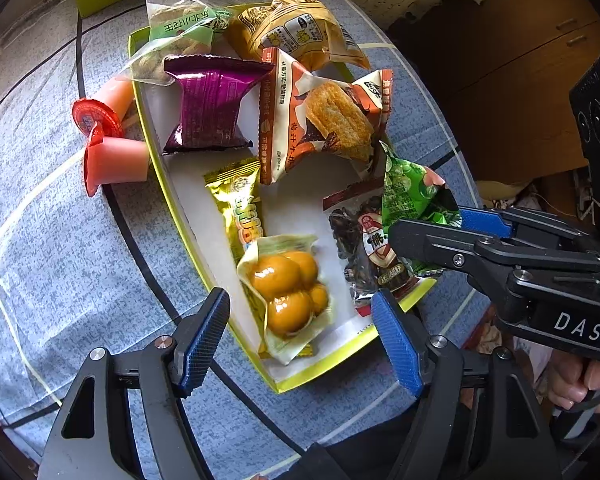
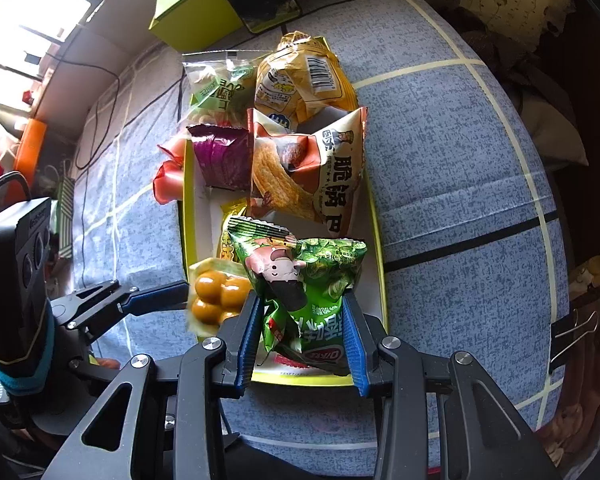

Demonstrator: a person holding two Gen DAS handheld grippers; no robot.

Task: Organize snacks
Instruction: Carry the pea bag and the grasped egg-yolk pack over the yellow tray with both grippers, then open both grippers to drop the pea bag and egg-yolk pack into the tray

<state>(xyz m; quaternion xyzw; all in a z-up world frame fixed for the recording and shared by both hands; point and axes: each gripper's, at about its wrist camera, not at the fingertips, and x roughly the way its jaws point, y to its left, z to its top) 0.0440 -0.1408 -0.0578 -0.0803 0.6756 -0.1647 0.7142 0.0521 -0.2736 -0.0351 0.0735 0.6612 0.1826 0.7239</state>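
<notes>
Right wrist view: right gripper (image 2: pixel 302 330) clamped on green snack bag (image 2: pixel 312 280), low over near end of yellow tray (image 2: pixel 380 248). Left gripper (image 1: pixel 300 332) spread wide, empty, above egg packet (image 1: pixel 288 288).

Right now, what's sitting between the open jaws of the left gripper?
In the left wrist view, the left gripper brackets the clear pack of yellow-brown eggs in the yellow-rimmed tray; neither pad appears to touch it.

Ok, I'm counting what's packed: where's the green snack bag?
The right tool grips the green snack bag over the yellow tray's near end, beside the egg pack.
</notes>
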